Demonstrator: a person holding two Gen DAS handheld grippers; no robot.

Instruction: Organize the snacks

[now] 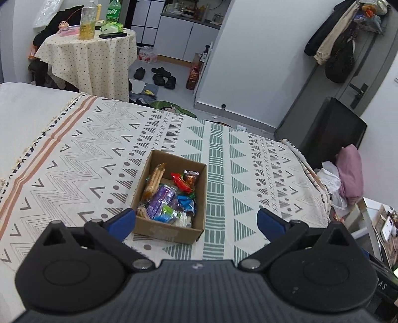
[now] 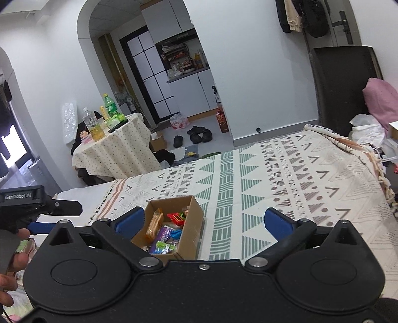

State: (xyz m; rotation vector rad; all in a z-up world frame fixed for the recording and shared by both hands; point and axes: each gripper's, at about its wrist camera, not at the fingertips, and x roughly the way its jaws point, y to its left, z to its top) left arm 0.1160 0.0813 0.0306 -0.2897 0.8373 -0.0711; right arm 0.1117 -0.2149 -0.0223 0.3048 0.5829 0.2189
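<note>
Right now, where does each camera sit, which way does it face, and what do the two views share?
Left wrist: on the left tool, angled down at the open box of snacks on the patterned cloth; its own blue fingers stand apart, empty.
Right wrist: on the right tool, facing flatter across the cloth; the left tool and a hand show at left.
Shared: box, cloth, round table, shoes.

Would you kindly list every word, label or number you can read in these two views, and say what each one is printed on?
"GenRobot.AI": white lettering on the black body of the left claw, seen in the right wrist view.
"AS": partial letters on a dark object at the left wrist view's right edge; the rest is cut off.
Green bottle label: characters too blurred to read.
Snack wrappers in the cardboard box: print too small to read.
</note>
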